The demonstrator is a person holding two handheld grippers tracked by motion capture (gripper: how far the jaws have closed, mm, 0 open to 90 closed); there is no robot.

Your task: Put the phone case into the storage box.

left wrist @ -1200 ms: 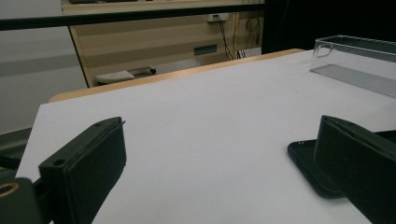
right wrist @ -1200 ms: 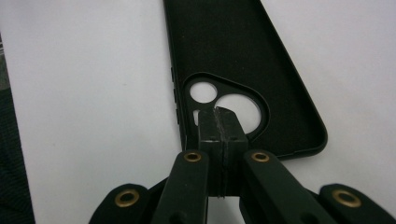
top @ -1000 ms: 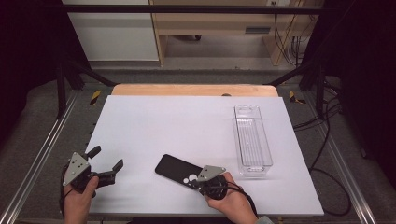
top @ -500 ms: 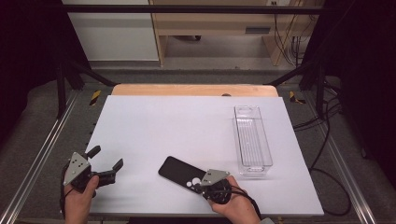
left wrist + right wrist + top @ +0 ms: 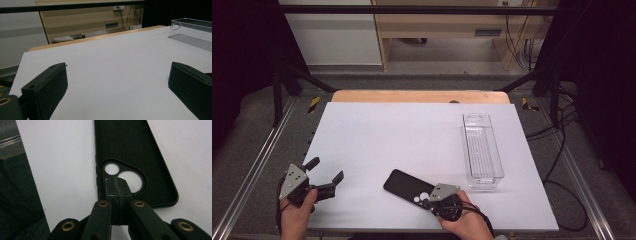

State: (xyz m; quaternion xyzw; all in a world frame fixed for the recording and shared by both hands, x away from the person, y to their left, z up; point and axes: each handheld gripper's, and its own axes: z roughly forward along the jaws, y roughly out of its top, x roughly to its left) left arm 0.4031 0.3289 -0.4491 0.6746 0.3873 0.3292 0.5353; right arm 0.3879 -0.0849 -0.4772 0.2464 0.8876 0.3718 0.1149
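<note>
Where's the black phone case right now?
In the high view the phone case lies near the table's front edge, right of centre, its near end under the right claw, left of the clear bin.

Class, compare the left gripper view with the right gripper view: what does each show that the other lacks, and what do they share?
Left gripper view alone: a clear plastic bin, the table's wooden edge, and the left gripper open with bare tabletop between its fingers. Right gripper view alone: a black phone case with camera holes, and the right gripper shut on its end. Both: the white tabletop.
</note>
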